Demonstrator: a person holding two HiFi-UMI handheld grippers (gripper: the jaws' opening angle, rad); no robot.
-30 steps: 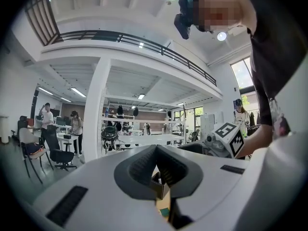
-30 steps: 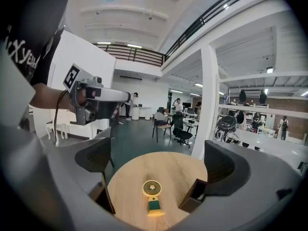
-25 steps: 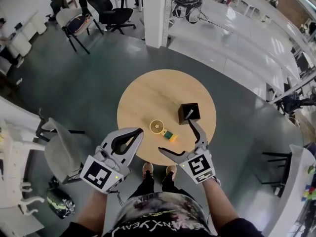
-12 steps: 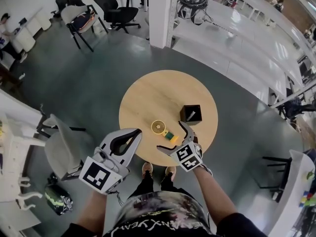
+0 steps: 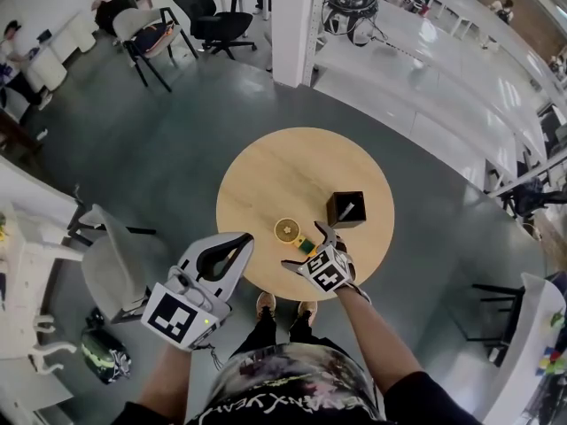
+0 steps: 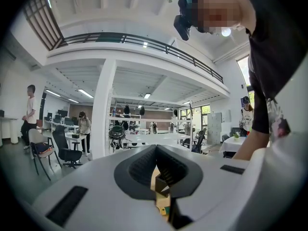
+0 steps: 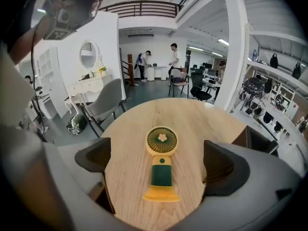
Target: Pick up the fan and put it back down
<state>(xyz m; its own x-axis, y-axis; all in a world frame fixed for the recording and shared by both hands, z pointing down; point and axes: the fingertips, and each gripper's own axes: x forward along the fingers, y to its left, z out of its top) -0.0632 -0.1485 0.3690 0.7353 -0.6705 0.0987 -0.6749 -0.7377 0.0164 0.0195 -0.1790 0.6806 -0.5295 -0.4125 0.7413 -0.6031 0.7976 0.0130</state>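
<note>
One fan (image 7: 161, 170) found flat on table (image 5: 266, 175), between right gripper's (image 5: 302, 245) wide-open jaws, untouched, base end nearest. Left gripper (image 5: 241, 239) closed, empty, near table edge.

Table (image 7: 192, 124) — matt pale wood; fan (image 7: 161, 170) — smooth plastic.

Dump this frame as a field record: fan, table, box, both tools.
fan: lying flat on the table, yellow head pointing away from the right tool
table: round, wooden
black box: upright, beside the fan, not touching it
right tool: jaws apart, framing the fan, no contact seen
left tool: jaws together, empty, away from the fan
task state: fan not yet gripped
</note>
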